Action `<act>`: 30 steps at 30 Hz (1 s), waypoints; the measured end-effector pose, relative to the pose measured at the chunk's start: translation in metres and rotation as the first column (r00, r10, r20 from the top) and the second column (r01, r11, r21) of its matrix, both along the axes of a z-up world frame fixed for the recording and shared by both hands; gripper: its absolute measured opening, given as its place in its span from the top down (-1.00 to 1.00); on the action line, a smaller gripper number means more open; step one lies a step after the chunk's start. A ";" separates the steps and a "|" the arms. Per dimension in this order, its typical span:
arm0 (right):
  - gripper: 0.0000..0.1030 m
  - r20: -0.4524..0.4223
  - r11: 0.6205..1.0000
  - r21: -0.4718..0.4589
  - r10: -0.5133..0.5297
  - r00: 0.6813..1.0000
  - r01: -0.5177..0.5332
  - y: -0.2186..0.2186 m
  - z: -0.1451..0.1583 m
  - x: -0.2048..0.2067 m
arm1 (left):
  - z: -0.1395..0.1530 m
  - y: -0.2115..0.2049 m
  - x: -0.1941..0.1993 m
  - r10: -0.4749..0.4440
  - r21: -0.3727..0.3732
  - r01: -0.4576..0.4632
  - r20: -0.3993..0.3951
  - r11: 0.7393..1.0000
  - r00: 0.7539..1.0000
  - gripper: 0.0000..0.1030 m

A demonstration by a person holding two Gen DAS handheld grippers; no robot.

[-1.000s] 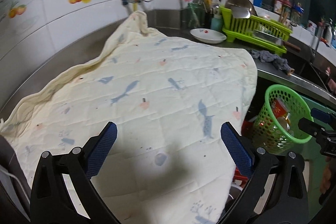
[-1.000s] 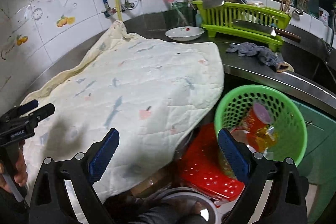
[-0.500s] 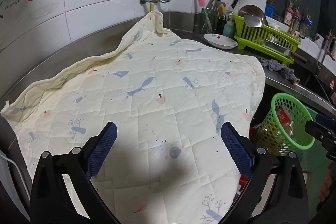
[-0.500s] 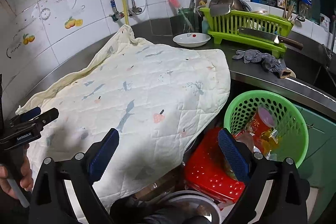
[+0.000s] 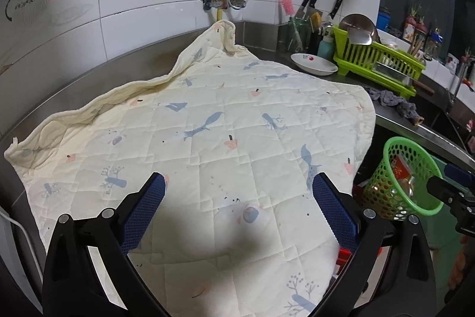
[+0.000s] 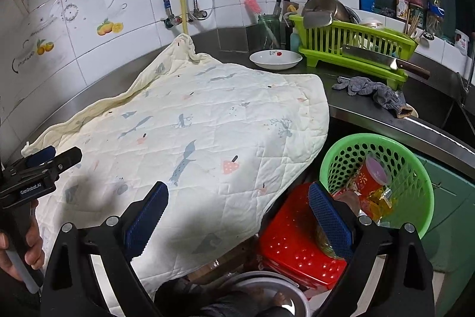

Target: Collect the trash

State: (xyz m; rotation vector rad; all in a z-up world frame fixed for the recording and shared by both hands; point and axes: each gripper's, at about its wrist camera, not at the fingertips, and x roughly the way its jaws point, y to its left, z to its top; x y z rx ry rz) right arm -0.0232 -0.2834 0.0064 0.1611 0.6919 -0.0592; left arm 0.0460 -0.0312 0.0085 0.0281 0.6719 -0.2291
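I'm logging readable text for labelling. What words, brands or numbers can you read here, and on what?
"GenRobot.AI": white lettering on the side of the left gripper, seen from the right wrist.
Red packaging in the green basket: printed pattern, too blurred to read.
Jars on the back ledge: labels too small to read.
Wall tile pictures: no words.

My two wrist cameras look forward, downward over quilted cloth [image 5: 225, 138] (close below); both share green basket [image 6: 412, 168], dish rack [image 5: 383, 61].
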 end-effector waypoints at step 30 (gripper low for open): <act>-0.79 -0.009 1.000 0.004 0.001 1.000 -0.001 0.000 -0.006 -0.001 | -0.012 -0.011 -0.013 -0.079 -0.002 0.079 -0.031 0.997 0.996 -0.90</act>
